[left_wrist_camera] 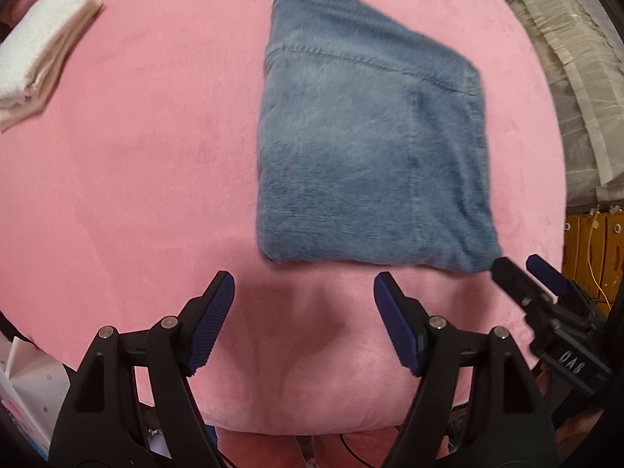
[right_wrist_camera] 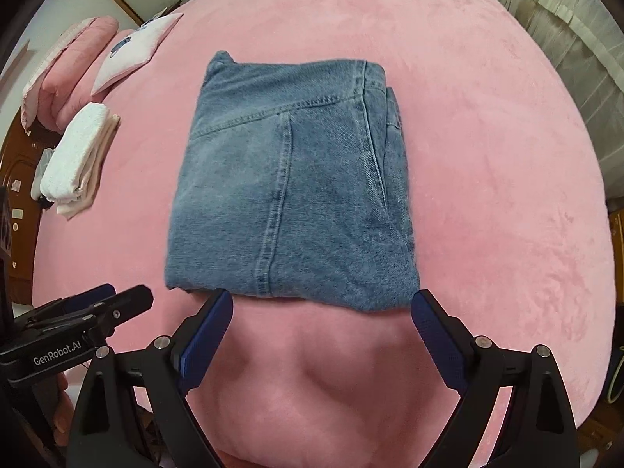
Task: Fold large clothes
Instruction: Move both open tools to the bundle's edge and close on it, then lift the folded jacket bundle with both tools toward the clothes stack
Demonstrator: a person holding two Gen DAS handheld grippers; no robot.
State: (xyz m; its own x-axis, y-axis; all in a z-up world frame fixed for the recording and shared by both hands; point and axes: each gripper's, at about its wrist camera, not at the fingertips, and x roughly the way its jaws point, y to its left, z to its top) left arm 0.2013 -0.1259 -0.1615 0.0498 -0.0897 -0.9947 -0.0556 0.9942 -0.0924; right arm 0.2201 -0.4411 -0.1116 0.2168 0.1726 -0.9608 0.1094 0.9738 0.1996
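A pair of blue jeans [left_wrist_camera: 366, 148] lies folded into a thick square on the pink bed [left_wrist_camera: 136, 179]; it also shows in the right wrist view [right_wrist_camera: 288, 195]. My left gripper [left_wrist_camera: 304, 312] is open and empty, just in front of the jeans' near edge, a little to their left. My right gripper [right_wrist_camera: 321, 312] is open and empty, its fingertips at the jeans' near edge, one on each side of it. The right gripper also shows at the right in the left wrist view [left_wrist_camera: 522, 273], by the jeans' near right corner. The left gripper shows at the left in the right wrist view [right_wrist_camera: 121, 296].
A stack of folded white and cream towels [right_wrist_camera: 78, 156] lies at the bed's far left, also in the left wrist view [left_wrist_camera: 43, 50]. Pink folded bedding [right_wrist_camera: 70, 66] and a white pillow [right_wrist_camera: 136, 46] lie behind it. White curtains [right_wrist_camera: 565, 39] hang at the right.
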